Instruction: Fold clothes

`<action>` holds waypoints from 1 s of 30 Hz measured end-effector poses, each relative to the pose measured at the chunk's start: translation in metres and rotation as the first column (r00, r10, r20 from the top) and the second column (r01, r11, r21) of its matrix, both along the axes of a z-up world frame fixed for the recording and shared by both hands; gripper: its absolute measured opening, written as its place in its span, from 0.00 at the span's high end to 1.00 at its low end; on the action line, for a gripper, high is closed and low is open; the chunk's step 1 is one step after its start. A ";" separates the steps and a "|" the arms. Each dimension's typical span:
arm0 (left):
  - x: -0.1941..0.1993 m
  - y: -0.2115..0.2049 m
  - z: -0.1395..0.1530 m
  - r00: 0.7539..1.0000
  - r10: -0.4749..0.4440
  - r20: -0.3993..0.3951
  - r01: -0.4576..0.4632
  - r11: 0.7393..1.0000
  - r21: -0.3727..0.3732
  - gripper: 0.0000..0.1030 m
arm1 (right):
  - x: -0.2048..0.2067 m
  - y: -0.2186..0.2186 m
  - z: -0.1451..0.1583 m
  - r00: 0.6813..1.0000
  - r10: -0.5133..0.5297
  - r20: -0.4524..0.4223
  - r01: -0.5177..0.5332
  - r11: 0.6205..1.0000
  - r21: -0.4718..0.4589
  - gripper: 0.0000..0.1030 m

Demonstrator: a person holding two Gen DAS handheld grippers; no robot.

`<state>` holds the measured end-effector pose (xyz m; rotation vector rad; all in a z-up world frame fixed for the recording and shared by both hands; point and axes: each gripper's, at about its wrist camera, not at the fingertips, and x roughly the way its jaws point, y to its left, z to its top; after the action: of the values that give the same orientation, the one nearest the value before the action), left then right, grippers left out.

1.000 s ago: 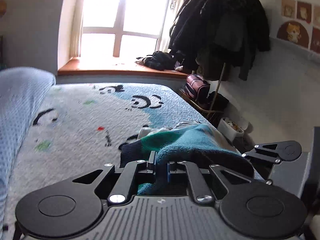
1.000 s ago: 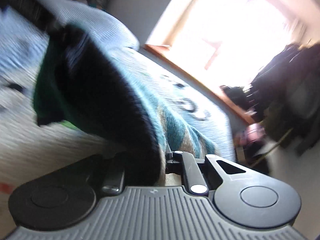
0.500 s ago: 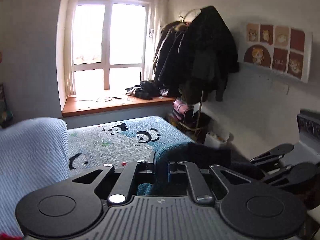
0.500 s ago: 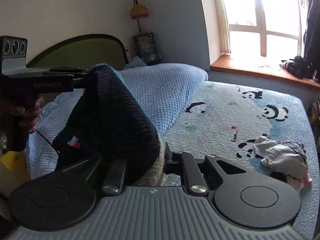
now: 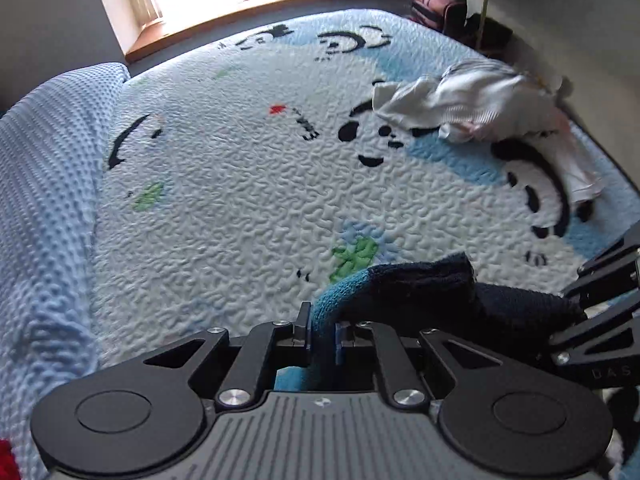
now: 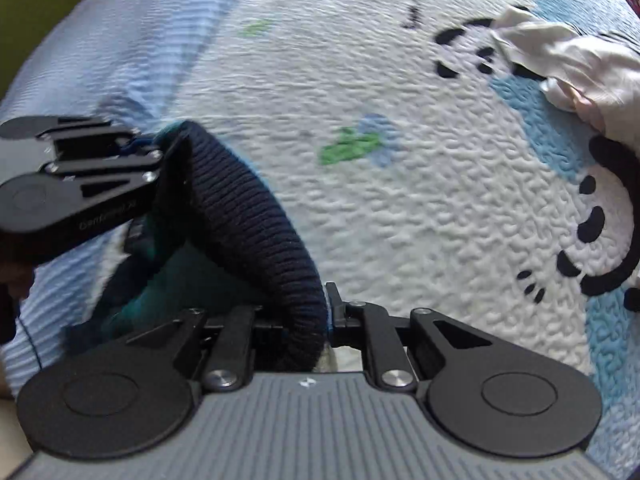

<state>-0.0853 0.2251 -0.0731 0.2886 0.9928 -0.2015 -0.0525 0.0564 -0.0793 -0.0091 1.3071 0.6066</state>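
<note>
A knit sweater (image 5: 424,284), navy with teal, is stretched between both grippers just above the panda bedspread (image 5: 248,184). My left gripper (image 5: 322,332) is shut on its teal edge. The right gripper (image 5: 576,300) shows at the right edge of the left wrist view, at the sweater's other end. In the right wrist view my right gripper (image 6: 306,312) is shut on the ribbed navy hem (image 6: 256,216). Over at the left, the left gripper (image 6: 154,150) also holds the cloth, and the rest of the sweater hangs below, partly hidden.
A crumpled white garment (image 5: 472,100) (image 6: 568,60) lies on the far right of the bed. A light blue waffle blanket (image 5: 44,200) is heaped along the left side. A wooden window sill (image 5: 224,20) and bags (image 5: 440,0) lie beyond the bed.
Both grippers have tipped from facing across the room to looking down at the bedspread, and have come down toward it. The sweater stays gripped in both.
</note>
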 end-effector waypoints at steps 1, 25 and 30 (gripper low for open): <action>0.007 -0.006 -0.008 1.000 -0.014 0.012 0.014 1.000 0.025 0.90 | 0.008 -0.005 -0.009 1.000 0.005 0.005 -0.005 1.000 -0.004 0.85; -0.057 0.150 -0.019 0.911 0.354 0.214 -0.362 0.932 0.000 0.22 | -0.055 -0.056 -0.046 0.813 0.133 0.566 0.028 0.963 -0.267 0.36; -0.061 0.185 -0.071 0.928 0.369 0.057 -0.372 0.927 0.052 0.26 | -0.059 -0.053 -0.072 0.818 0.184 0.545 0.013 0.941 -0.337 0.36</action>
<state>-0.1462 0.4103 -0.1442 0.1559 0.9904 0.1808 -0.1113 0.0036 -0.1517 -0.4981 0.8019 0.4076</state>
